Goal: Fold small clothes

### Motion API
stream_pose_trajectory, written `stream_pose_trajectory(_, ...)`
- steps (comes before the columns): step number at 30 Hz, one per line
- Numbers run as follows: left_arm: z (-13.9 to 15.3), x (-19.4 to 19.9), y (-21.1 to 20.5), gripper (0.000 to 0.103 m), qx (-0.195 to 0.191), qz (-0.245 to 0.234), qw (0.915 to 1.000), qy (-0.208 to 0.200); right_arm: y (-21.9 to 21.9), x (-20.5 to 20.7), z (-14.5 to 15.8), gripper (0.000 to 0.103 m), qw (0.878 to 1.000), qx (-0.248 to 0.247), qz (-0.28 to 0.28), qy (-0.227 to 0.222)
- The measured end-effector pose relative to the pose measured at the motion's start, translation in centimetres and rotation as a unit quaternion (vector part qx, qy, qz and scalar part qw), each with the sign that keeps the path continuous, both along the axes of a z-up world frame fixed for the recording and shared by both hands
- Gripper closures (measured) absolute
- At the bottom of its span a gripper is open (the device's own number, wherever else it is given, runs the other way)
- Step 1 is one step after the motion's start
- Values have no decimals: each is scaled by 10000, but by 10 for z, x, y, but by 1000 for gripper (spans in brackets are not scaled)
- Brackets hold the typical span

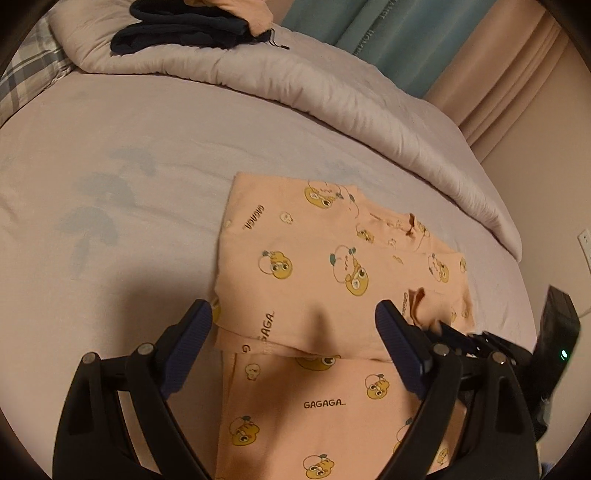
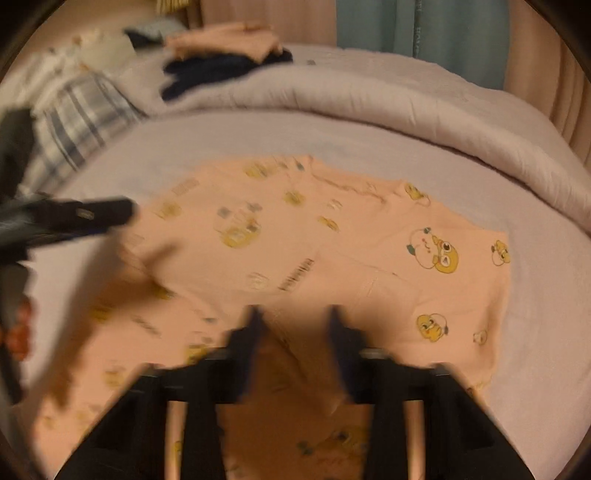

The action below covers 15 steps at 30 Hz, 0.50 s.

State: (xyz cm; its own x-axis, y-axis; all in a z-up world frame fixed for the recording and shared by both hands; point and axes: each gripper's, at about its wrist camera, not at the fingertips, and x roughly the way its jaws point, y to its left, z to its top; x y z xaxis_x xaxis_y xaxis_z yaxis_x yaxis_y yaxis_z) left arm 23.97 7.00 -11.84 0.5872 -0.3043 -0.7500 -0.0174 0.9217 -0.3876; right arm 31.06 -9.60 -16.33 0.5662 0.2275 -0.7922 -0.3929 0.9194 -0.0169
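Note:
A peach child's garment (image 1: 314,258) printed with yellow cartoon figures and "GAGAGA" lies partly folded on the bed sheet (image 1: 110,147). Its upper layer is laid over a lower part (image 1: 332,406). My left gripper (image 1: 293,310) is open wide just above the folded edge, with nothing between its pads. In the blurred right wrist view, my right gripper (image 2: 295,314) hangs low over the garment (image 2: 369,258), its fingers apart with a raised ridge of cloth between them. Its tips (image 1: 441,326) reach the garment's right edge. The left gripper's finger (image 2: 107,214) shows at the left.
A rolled pale duvet (image 1: 295,81) runs across the back of the bed, with a stack of dark and peach folded clothes (image 1: 177,33) on it. A plaid pillow (image 1: 26,74) lies far left. Curtains (image 1: 406,37) hang behind. A black device with a green light (image 1: 557,332) is at the right.

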Motion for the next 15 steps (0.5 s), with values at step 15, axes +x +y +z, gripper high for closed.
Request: stream_pose_trajectory(15, -20, -16, 13, 13, -79, 46, 9997, 234, -184, -43, -18, 93, 9423, 2581, -2109, 315)
